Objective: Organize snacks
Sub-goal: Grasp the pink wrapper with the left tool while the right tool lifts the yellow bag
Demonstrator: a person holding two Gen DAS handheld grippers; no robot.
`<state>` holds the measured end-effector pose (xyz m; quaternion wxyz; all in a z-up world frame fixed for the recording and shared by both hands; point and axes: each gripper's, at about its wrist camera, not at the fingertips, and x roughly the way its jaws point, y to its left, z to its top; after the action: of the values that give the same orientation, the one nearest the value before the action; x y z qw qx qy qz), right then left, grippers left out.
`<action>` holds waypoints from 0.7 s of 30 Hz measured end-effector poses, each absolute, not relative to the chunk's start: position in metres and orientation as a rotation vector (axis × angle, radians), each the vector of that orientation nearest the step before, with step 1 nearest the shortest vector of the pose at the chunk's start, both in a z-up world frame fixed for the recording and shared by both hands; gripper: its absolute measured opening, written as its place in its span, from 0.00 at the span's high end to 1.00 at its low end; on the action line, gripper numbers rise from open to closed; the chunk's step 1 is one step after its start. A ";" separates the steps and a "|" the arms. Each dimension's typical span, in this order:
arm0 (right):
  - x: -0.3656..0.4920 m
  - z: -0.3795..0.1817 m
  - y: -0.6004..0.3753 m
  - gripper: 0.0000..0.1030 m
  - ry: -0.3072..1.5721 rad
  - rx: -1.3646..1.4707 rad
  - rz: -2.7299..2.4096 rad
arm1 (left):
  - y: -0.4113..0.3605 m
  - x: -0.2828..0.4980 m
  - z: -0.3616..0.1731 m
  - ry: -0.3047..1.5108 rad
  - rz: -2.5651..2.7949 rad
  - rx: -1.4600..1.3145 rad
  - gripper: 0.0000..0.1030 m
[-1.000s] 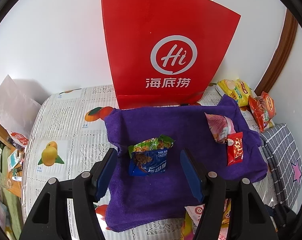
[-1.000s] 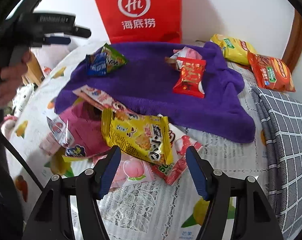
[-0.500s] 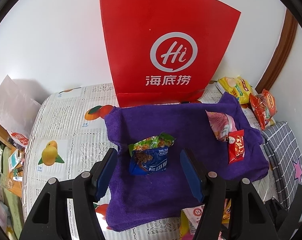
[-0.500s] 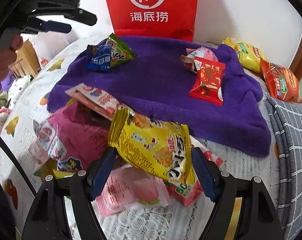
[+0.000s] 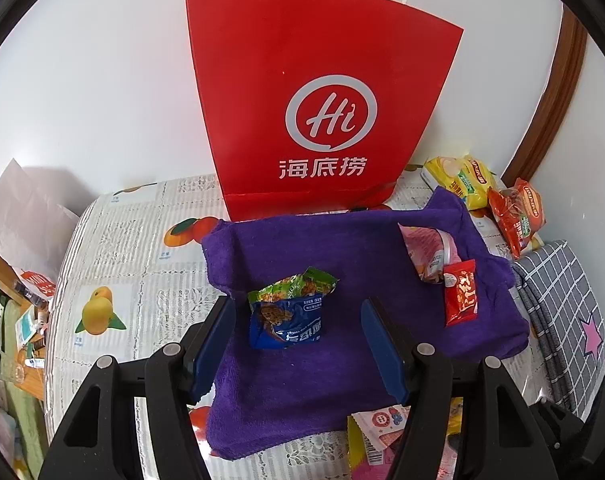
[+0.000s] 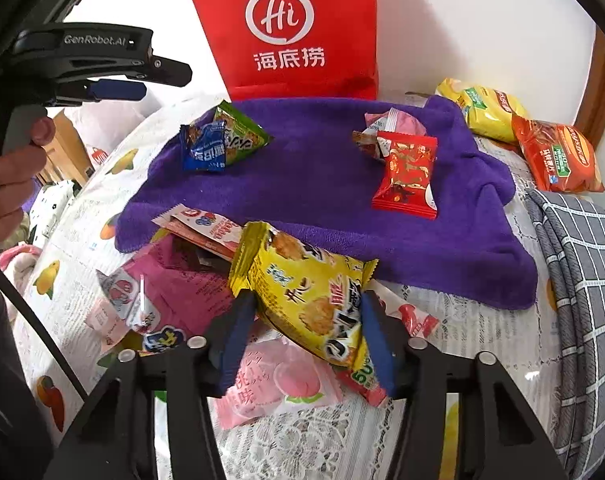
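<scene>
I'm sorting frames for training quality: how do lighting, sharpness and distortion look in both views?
Left wrist view: even, soft light, faint shadows, sharp; fisheye bows the red bag and darkens the corners. Right wrist view: equally bright and sharp, the yellow snack packet crisp between the closing jaws; edges curve strongly.

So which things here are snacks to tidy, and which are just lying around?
Snacks for the job:
- yellow packet, right gripper closing on it
- blue-green packet
- red packet
- purple towel under them

Just lying about:
- red paper bag
- checked cloth
</scene>
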<state>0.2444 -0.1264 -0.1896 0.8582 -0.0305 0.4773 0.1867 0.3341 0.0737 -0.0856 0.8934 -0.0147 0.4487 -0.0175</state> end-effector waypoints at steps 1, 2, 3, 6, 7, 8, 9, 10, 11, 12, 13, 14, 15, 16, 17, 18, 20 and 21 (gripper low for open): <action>0.243 -0.188 -0.128 0.61 1.001 -0.054 0.393 | 0.072 0.334 -0.085 0.930 -0.040 -0.031 0.39; 0.242 -0.186 -0.129 0.61 0.999 -0.045 0.396 | 0.071 0.333 -0.085 0.930 -0.044 -0.029 0.39; 0.242 -0.185 -0.130 0.61 1.001 -0.042 0.397 | 0.069 0.332 -0.084 0.932 -0.048 -0.025 0.39; 0.237 -0.183 -0.129 0.61 1.002 -0.059 0.389 | 0.062 0.327 -0.081 0.927 -0.056 -0.008 0.39; 0.234 -0.181 -0.130 0.61 0.998 -0.062 0.385 | 0.061 0.325 -0.079 0.923 -0.058 -0.007 0.39; 0.231 -0.179 -0.130 0.61 0.994 -0.063 0.387 | 0.061 0.321 -0.077 0.916 -0.060 -0.009 0.39; 0.228 -0.175 -0.132 0.62 0.989 -0.063 0.391 | 0.062 0.316 -0.075 0.906 -0.065 -0.014 0.39; 0.223 -0.171 -0.134 0.62 0.981 -0.062 0.391 | 0.063 0.312 -0.075 0.899 -0.067 -0.017 0.38; 0.219 -0.167 -0.136 0.62 0.972 -0.062 0.387 | 0.064 0.306 -0.076 0.898 -0.068 -0.024 0.38; 0.216 -0.164 -0.138 0.62 0.968 -0.061 0.383 | 0.066 0.301 -0.079 0.902 -0.068 -0.033 0.39; 0.213 -0.161 -0.140 0.62 0.965 -0.059 0.378 | 0.068 0.295 -0.084 0.910 -0.068 -0.044 0.39; 0.209 -0.158 -0.144 0.62 0.963 -0.052 0.370 | 0.071 0.291 -0.089 0.922 -0.067 -0.057 0.39; 0.206 -0.156 -0.147 0.62 0.963 -0.046 0.364 | 0.075 0.285 -0.097 0.938 -0.062 -0.076 0.39; 0.203 -0.154 -0.150 0.62 0.965 -0.035 0.355 | 0.078 0.280 -0.102 0.949 -0.060 -0.087 0.39; 0.199 -0.153 -0.155 0.62 0.967 -0.021 0.349 | 0.080 0.275 -0.107 0.959 -0.060 -0.092 0.39; 0.196 -0.152 -0.158 0.62 0.969 -0.008 0.346 | 0.083 0.270 -0.111 0.968 -0.059 -0.094 0.39; 0.189 -0.150 -0.165 0.62 0.972 0.016 0.337 | 0.088 0.259 -0.116 0.974 -0.051 -0.089 0.39; 0.185 -0.149 -0.167 0.62 0.971 0.019 0.331 | 0.090 0.252 -0.119 0.977 -0.049 -0.080 0.39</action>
<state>0.1855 -0.1668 -0.1491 0.8714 0.0092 0.4643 0.1582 0.2516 0.0902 -0.1187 0.8819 -0.0386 0.4693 -0.0237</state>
